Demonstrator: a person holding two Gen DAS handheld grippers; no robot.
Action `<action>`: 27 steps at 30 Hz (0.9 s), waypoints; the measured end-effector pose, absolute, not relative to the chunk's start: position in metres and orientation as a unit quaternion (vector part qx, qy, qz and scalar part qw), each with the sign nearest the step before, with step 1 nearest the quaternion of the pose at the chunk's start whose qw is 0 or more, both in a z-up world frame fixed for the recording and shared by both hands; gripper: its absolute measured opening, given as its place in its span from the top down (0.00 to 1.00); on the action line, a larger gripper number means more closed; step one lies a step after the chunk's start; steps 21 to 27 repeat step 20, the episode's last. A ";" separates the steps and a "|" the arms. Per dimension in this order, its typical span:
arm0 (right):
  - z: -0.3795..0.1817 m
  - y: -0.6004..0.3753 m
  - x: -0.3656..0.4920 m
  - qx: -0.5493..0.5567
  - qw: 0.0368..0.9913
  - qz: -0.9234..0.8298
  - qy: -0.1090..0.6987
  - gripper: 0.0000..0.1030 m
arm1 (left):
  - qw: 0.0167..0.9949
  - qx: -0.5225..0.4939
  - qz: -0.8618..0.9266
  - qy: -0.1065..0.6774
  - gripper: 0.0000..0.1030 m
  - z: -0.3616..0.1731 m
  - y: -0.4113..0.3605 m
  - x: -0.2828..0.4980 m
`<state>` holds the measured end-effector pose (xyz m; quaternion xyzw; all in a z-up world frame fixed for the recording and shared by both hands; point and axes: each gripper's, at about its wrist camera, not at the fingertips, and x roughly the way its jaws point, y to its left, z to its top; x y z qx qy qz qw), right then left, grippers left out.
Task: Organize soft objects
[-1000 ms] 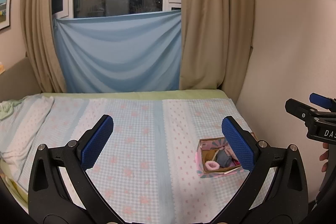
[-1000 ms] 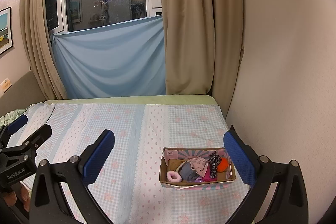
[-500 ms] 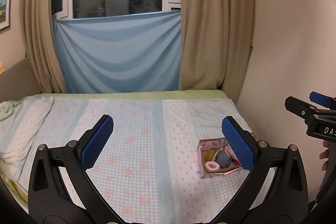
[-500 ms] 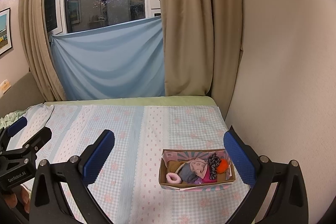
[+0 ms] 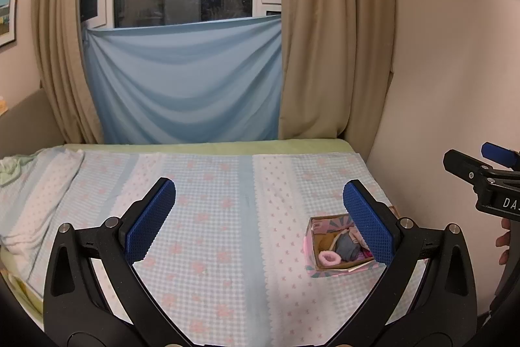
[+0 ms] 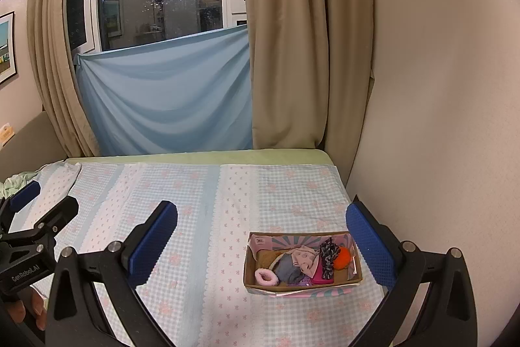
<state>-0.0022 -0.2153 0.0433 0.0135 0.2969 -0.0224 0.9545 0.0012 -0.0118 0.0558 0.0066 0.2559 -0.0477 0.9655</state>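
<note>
Soft items, seemingly light fabrics, heaped in box point(image 6: 302, 285) on bed point(image 6: 201, 194); best pinched mid-fold; both tools point(image 6: 261, 236) point(image 5: 259, 218) held open, empty.

Bedspread point(image 6: 201, 217): pale blue and white gingham with pink floral motifs and dotted white bands. Bed sheet point(image 6: 195, 156) beneath: light green. Box point(image 6: 302, 287): brown cardboard, pink and teal printed lining. Contents: pink scrunchie point(image 6: 266, 276), grey cloth point(image 6: 289, 269), orange pompom point(image 6: 342, 257), black-and-white scrunchie point(image 6: 327, 256). Fingers point(image 6: 152, 241): blue textured pads on black frames. Curtains point(image 6: 286, 54): beige. Hung cloth point(image 6: 165, 100): light blue.
</note>
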 end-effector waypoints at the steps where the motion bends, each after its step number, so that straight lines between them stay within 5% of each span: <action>1: 0.043 -0.216 -0.001 0.014 0.955 -0.023 0.297 0.00 | 0.965 0.007 -0.048 0.256 0.00 0.056 -0.012 0.001; 27: 0.033 -0.207 0.021 0.017 0.947 -0.025 0.319 0.00 | 0.968 0.033 -0.045 0.246 0.00 0.050 -0.011 0.017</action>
